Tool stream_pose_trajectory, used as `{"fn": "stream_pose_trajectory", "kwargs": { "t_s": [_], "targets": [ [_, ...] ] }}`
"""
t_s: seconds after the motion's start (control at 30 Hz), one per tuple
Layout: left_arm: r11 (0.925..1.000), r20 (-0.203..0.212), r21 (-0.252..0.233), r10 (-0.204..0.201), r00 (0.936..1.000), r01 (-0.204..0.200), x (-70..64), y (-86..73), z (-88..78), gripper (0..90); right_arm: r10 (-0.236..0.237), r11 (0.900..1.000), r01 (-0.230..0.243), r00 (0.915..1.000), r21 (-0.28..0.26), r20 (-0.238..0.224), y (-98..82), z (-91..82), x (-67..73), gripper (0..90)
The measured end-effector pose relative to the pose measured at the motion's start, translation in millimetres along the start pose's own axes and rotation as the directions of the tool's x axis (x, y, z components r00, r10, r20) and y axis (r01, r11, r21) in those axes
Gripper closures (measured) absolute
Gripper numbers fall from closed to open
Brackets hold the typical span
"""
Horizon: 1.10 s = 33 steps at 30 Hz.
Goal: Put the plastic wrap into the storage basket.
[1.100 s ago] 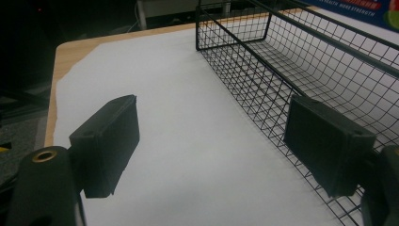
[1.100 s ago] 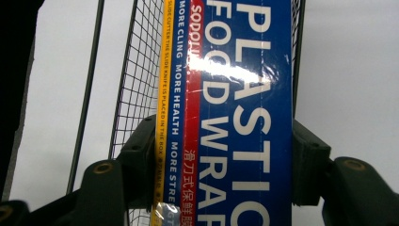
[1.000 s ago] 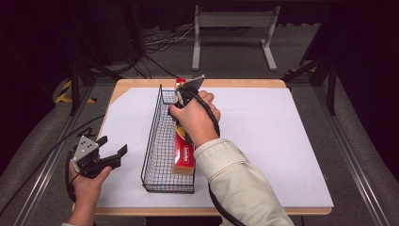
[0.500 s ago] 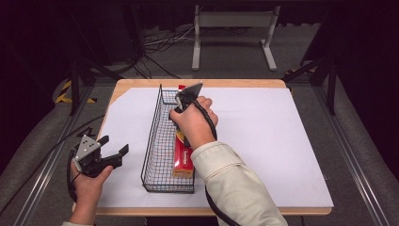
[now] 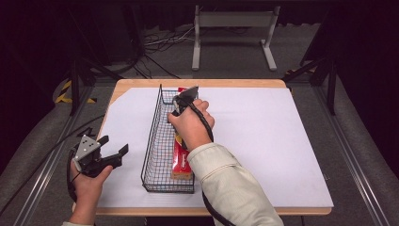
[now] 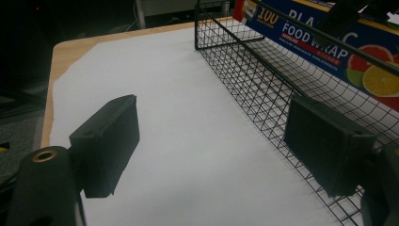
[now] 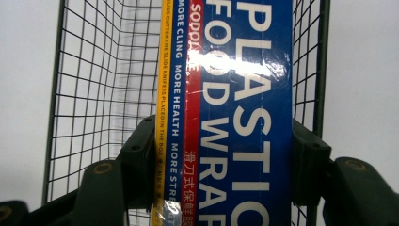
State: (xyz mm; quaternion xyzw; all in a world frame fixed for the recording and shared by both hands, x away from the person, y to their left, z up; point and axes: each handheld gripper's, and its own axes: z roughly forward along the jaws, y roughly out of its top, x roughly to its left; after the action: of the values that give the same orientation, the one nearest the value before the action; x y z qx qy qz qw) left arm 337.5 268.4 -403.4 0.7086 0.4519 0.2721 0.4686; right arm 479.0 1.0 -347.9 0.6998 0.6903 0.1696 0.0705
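A long blue and red plastic food wrap box [image 5: 181, 157] lies lengthwise in a black wire basket [image 5: 155, 127] on the white sheet. My right gripper [image 5: 185, 97] is shut on the box near its far end, with the person's hand over it. In the right gripper view the two jaws [image 7: 223, 155] press on both long sides of the box [image 7: 244, 70], with the basket's mesh [image 7: 94, 70] below it. My left gripper [image 5: 114, 144] stands open left of the basket, holding nothing. In the left gripper view its pads [image 6: 216, 150] are wide apart over the sheet, beside the basket [image 6: 263, 80] and the box [image 6: 329, 42].
The white sheet [image 5: 263, 141] covers most of the wooden table [image 5: 226, 83], with bare room to the right of the basket. A grey metal stand [image 5: 233, 21] and cables lie on the floor beyond the table.
My right hand has sunk a little, bringing the box's far end lower into the basket. The left gripper has stayed where it was.
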Motion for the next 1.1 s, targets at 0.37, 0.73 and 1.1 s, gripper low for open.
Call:
{"fn": "stream_pose_trajectory", "kwargs": {
  "t_s": [0.37,0.73,1.1],
  "targets": [
    [1.0,-0.002,0.001,-0.004,1.0,0.004,0.2,-0.1,0.2,19.1,-0.004,1.0,0.004,0.9994,0.015,0.033,-4.0,13.9,-0.5,40.0],
    [1.0,-0.003,0.003,-0.004,1.0,0.004,1.0,-0.4,0.4,19.1,-0.012,1.0,0.01,0.9976,0.025,0.069,-6.9,23.7,3.4,39.9],
    [1.0,-0.004,0.004,-0.006,1.0,0.006,0.3,-0.2,1.3,19.0,-0.007,0.999,0.004,0.9969,0.036,0.079,-11.5,30.8,9.3,39.7]
  ]
}}
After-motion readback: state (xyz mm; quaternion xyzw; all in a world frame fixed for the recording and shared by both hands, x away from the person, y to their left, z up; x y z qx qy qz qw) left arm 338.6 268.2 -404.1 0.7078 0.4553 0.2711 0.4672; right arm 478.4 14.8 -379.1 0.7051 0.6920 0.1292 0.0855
